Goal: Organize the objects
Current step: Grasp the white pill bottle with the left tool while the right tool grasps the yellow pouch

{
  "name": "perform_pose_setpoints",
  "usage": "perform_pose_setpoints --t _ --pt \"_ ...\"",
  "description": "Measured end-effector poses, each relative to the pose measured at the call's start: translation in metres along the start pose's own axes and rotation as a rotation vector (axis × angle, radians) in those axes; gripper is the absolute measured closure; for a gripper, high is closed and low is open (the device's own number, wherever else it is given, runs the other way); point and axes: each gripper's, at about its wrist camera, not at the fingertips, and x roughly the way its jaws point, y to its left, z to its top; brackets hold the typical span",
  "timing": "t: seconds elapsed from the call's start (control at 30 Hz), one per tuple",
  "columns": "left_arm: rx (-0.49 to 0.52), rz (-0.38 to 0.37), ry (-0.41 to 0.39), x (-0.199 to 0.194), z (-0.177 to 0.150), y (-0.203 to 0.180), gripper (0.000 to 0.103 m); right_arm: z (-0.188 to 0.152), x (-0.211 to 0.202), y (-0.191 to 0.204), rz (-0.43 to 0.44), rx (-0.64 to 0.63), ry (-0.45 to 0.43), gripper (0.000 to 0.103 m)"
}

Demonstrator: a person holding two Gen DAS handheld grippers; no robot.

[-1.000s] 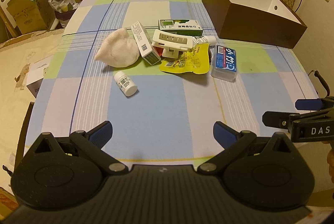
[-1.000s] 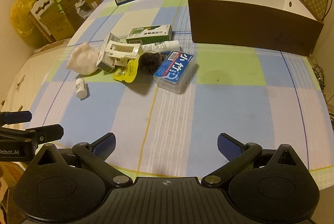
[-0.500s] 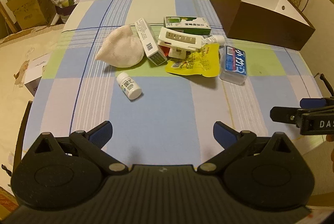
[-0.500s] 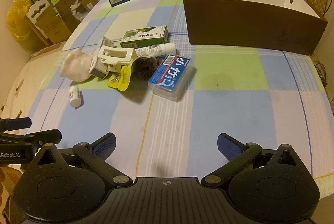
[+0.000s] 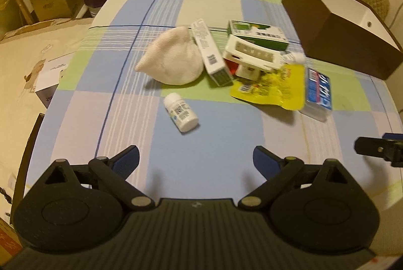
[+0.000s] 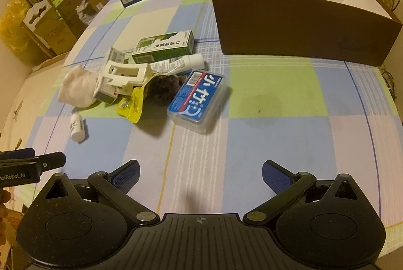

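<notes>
Above the near edge of the desk (image 5: 75, 113), the left gripper (image 5: 196, 159) hovers level, jaws spread wide and holding nothing. The right gripper (image 6: 200, 173) hovers likewise beside it, jaws wide apart and empty.

A checked cloth of blue, green and pale squares covers the desk. Mid-desk lies a loose cluster: a soft white cloth pouch (image 5: 171, 61), a long slim carton (image 5: 210, 53) with its long axis running away from the camera, a green box (image 6: 165, 47), a white plastic holder (image 5: 252, 56), a crinkled yellow foil packet (image 5: 274, 91), a dark scrunchie (image 6: 165, 88), and a clear case with a blue label (image 6: 199, 100). A small white bottle (image 5: 181, 112) lies on its side, cap toward the cluster. Beyond stands a brown open box (image 6: 302, 25), white inside.
</notes>
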Motion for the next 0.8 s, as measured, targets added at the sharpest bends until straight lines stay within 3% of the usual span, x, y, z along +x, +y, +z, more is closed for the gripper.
perform_pose_setpoints --t 0.2,0.33,0.6,0.8 --pt "-0.011 0.022 -0.01 0.018 0.01 0.005 0.016 0.01 0.006 -0.005 -0.002 0.007 -0.01 0.002" --pt "-0.027 0.024 -0.011 0.03 0.018 0.01 0.034 0.017 0.01 -0.011 -0.012 0.022 -0.012 0.002" --pt "-0.034 0.045 -0.015 0.052 0.037 0.012 0.042 0.024 0.016 -0.02 -0.026 0.041 -0.007 0.002" --pt "-0.052 0.048 0.017 0.068 0.043 0.014 0.059 0.029 0.018 -0.025 -0.027 0.052 -0.008 0.002"
